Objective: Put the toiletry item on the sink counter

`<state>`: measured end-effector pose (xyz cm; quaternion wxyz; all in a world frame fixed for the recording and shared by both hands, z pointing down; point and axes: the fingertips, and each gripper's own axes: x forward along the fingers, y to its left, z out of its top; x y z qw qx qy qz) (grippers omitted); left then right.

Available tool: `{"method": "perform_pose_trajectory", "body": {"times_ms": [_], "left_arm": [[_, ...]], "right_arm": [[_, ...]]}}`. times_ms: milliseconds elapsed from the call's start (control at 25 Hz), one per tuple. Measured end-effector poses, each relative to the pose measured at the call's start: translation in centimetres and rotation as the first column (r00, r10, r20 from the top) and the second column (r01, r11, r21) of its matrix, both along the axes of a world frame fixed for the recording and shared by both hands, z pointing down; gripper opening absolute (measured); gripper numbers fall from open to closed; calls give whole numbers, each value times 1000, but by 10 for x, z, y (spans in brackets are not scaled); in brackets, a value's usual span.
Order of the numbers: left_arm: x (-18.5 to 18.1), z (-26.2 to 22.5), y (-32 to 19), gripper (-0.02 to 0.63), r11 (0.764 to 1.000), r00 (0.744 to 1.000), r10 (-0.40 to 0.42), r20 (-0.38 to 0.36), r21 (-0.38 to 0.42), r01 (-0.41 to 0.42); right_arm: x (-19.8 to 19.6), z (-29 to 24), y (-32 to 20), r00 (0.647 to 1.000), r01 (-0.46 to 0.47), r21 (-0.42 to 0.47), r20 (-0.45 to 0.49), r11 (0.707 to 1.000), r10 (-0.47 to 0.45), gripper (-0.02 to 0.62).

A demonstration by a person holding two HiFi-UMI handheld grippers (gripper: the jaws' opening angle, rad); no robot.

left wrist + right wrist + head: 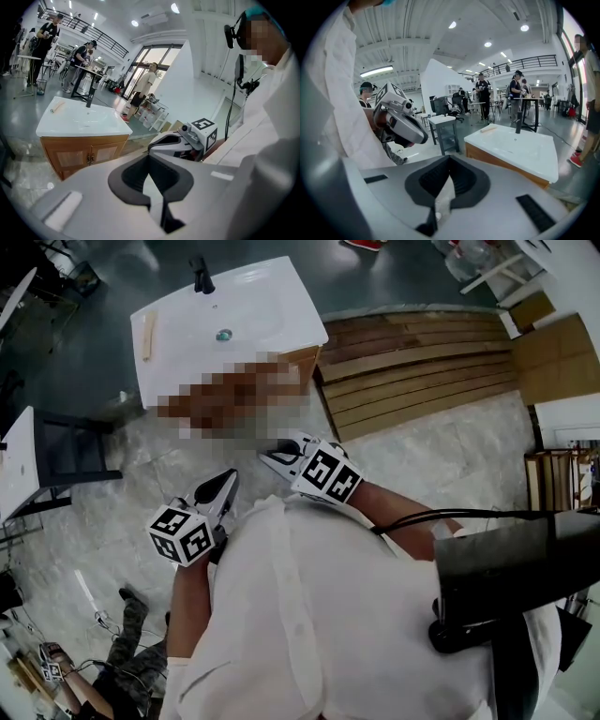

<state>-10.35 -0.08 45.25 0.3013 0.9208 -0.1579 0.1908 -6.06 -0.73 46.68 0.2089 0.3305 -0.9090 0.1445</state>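
The white sink counter stands a few steps ahead, with a black faucet at its back. A pale wooden stick-like toiletry item lies on the counter's left rim, also visible as the item and the item in the gripper views. Both grippers are held close to the person's chest, well short of the counter. My left gripper has its jaws together with nothing between them, as the left gripper shows in its own view. My right gripper is likewise shut and empty, seen as the right gripper in its own view.
A wooden cabinet carries the counter. Wooden planks lie on the floor to its right. A dark stand and a white table are at the left. Several people stand beyond the sink, and one person is on the floor at lower left.
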Motion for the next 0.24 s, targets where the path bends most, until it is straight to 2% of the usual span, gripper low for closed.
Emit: {"method": "perform_pose_trajectory", "body": {"times_ms": [120,240], "left_arm": [[19,1,-3,6,1000,1000,20,-6,-5,-20],[56,8,5,6,996,996,83,-31,-31,-84]], "right_arm": [[21,1,1,1000,-23,-12,-9,1000,23,6],[62,4,17,995,-98,-48,-39,994,96,5]]}}
